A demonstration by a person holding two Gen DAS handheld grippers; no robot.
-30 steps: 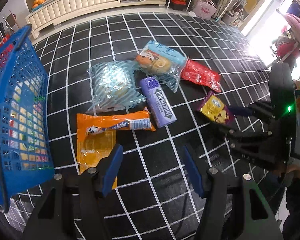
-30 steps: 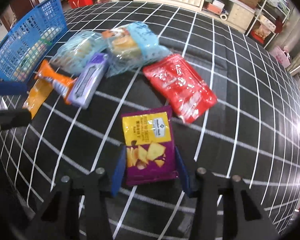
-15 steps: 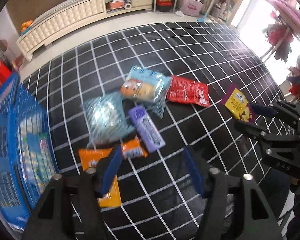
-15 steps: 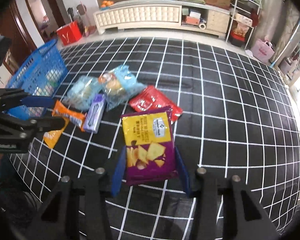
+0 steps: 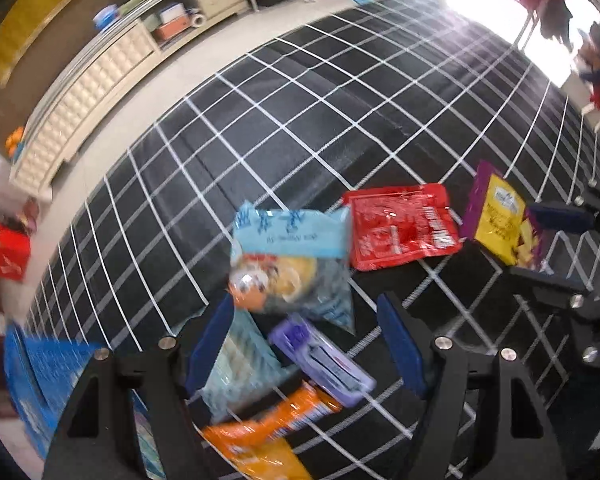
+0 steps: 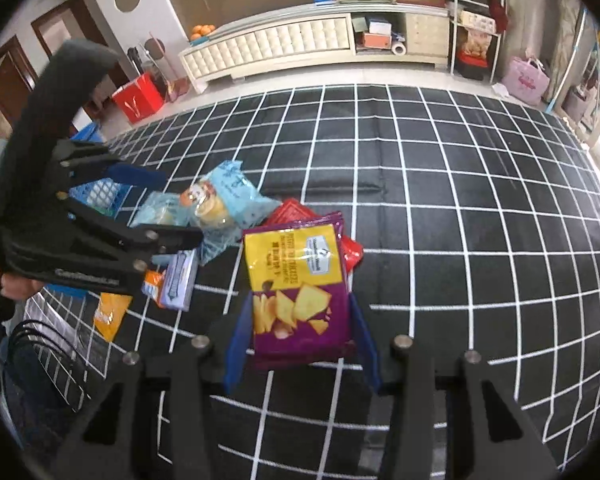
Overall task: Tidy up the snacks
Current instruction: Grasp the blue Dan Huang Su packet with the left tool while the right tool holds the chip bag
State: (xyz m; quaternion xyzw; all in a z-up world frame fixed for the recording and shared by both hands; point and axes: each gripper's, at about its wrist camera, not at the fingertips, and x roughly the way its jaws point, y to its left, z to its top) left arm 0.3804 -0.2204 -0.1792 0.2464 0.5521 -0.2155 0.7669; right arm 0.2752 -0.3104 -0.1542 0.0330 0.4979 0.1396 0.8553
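**Chip bag lifted, other snacks on the mat**

The right gripper [image 6: 300, 332] is clamped on the purple and yellow chip bag [image 6: 296, 280], holding it above the checked black mat [image 6: 460, 200]. The left gripper [image 5: 304, 344] has its jaws spread wide and holds nothing; it hangs over a cluster of packets: a light blue bag [image 5: 292, 256], a red packet [image 5: 400, 228], a purple bar [image 5: 324, 360] and an orange packet [image 5: 268, 436]. A blue basket [image 5: 40, 380] sits by the mat's left edge.
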